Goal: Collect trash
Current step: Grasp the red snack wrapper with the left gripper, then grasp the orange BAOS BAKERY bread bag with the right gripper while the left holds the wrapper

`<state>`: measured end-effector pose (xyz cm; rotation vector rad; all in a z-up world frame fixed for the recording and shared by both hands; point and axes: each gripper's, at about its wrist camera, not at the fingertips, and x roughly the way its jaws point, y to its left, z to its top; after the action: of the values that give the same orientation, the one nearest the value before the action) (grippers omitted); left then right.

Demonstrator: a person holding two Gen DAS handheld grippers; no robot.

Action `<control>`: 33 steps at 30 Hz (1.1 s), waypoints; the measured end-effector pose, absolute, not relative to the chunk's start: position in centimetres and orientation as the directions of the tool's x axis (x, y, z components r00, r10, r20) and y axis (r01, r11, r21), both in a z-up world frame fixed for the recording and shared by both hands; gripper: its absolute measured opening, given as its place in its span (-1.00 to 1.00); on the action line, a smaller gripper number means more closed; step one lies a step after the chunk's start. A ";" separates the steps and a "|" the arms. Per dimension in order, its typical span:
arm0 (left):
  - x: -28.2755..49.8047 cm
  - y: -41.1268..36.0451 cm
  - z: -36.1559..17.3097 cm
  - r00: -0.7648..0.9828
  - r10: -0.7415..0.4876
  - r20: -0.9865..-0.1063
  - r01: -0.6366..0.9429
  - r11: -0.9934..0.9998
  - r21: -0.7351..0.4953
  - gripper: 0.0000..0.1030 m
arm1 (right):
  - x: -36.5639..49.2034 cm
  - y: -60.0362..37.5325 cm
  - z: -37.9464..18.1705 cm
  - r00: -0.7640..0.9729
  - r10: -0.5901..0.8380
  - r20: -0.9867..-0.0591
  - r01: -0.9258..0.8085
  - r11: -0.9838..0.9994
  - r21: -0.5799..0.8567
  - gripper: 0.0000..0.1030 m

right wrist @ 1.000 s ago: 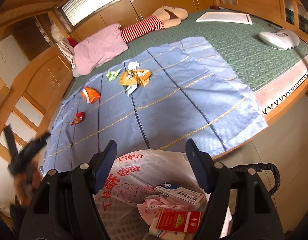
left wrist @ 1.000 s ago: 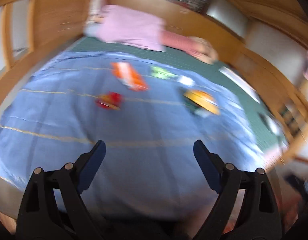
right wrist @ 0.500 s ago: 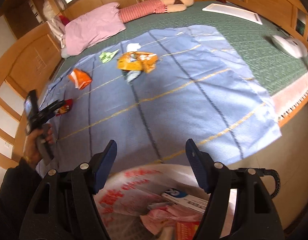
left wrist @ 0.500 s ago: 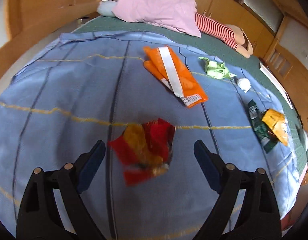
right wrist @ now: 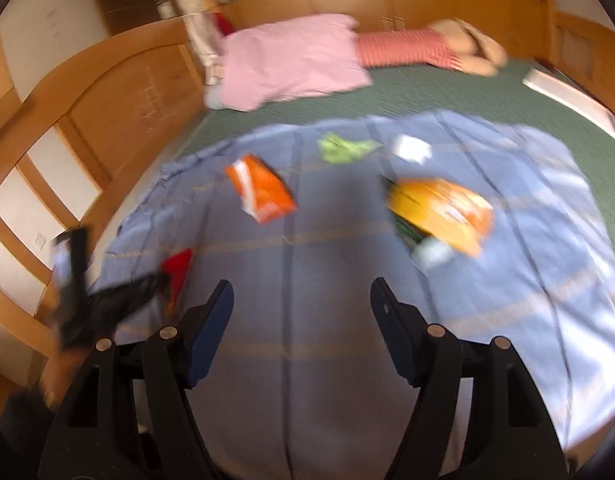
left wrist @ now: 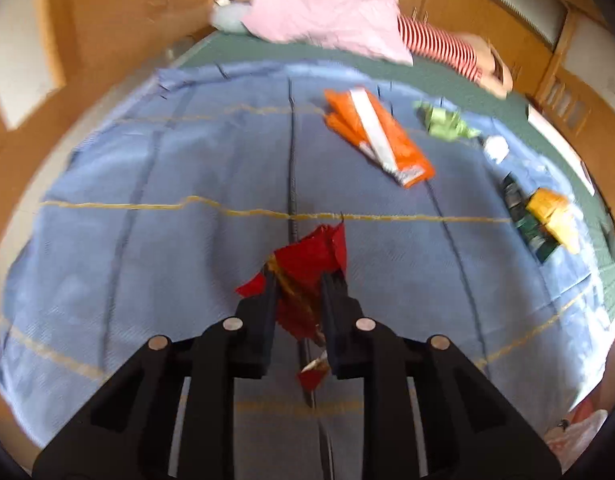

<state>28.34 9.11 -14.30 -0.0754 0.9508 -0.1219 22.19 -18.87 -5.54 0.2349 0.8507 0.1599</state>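
Observation:
My left gripper (left wrist: 297, 280) is shut on a crumpled red and yellow wrapper (left wrist: 307, 264) over the blue cloth (left wrist: 167, 220). It also shows in the right wrist view (right wrist: 155, 284) with the red wrapper (right wrist: 177, 268) in it. My right gripper (right wrist: 301, 292) is open and empty above the cloth (right wrist: 307, 280). On the cloth lie an orange packet (left wrist: 377, 136) (right wrist: 261, 192), a green wrapper (left wrist: 443, 122) (right wrist: 343, 148), a white paper ball (left wrist: 496, 148) (right wrist: 411, 148) and a yellow-orange bag (left wrist: 553, 216) (right wrist: 439, 208).
The cloth lies on a green mat (right wrist: 447, 88) on a bed with wooden sides (right wrist: 107, 112). A pink pillow (left wrist: 323, 12) (right wrist: 291, 64) and a striped stuffed toy (right wrist: 419, 48) lie at the far end. A white plastic bag (left wrist: 579, 440) shows at the lower right.
My left gripper has closed on the red wrapper, which lay between its open fingers half a second ago. My right gripper has swung from over the trash bag to over the cloth, still open.

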 end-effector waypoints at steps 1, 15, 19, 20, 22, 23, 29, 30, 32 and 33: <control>26.8 9.8 -13.2 0.588 -0.162 -0.793 0.058 0.986 -0.158 -0.58 | 24.2 -17.5 -5.8 0.657 0.239 -0.715 -0.071 0.964 0.257 0.48; 23.4 15.4 -12.2 0.571 -0.184 -0.800 -0.079 0.958 -0.276 -0.56 | 43.3 -1.4 -19.8 0.569 -0.200 -0.798 -0.203 0.906 -0.372 0.20; 23.7 15.9 -12.4 0.561 -0.177 -0.809 -0.091 0.958 -0.273 -0.56 | 44.3 -3.2 -18.6 0.563 -0.136 -0.815 -0.165 0.948 -0.272 -0.46; 23.7 16.0 -12.4 0.560 -0.177 -0.809 -0.095 0.957 -0.275 -0.56 | 44.1 -4.2 -17.9 0.542 -0.053 -0.838 -0.173 0.970 -0.173 -0.49; 23.6 16.2 -12.4 0.561 -0.179 -0.808 -0.103 0.954 -0.282 -0.56 | 43.2 -5.9 -16.6 0.496 0.115 -0.860 -0.178 0.984 0.028 -0.50; 23.5 16.2 -12.3 0.564 -0.179 -0.806 -0.104 0.953 -0.284 -0.56 | 42.3 -7.0 -16.1 0.457 0.226 -0.860 -0.167 0.972 0.166 -0.51; 23.4 16.4 -12.5 0.557 -0.169 -0.813 -0.114 0.954 -0.277 -0.56 | 34.0 -12.0 -19.7 0.109 0.768 -0.632 0.071 0.628 0.775 -0.44; 23.5 16.3 -12.6 0.553 -0.168 -0.816 -0.114 0.955 -0.273 -0.56 | 32.8 -12.4 -20.4 0.078 0.780 -0.620 0.096 0.614 0.784 -0.41; 23.5 16.1 -12.9 0.547 -0.164 -0.821 -0.109 0.959 -0.263 -0.56 | 31.0 -13.2 -20.4 0.073 0.685 -0.725 0.056 0.723 0.689 -0.08; 23.6 15.9 -13.1 0.543 -0.159 -0.824 -0.108 0.960 -0.257 -0.55 | 30.7 -13.4 -19.9 0.094 0.630 -0.771 0.013 0.774 0.634 0.11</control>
<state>23.56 15.94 -13.06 -0.2930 0.9999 -0.0310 30.67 -13.38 -19.90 0.5642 1.4182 0.4956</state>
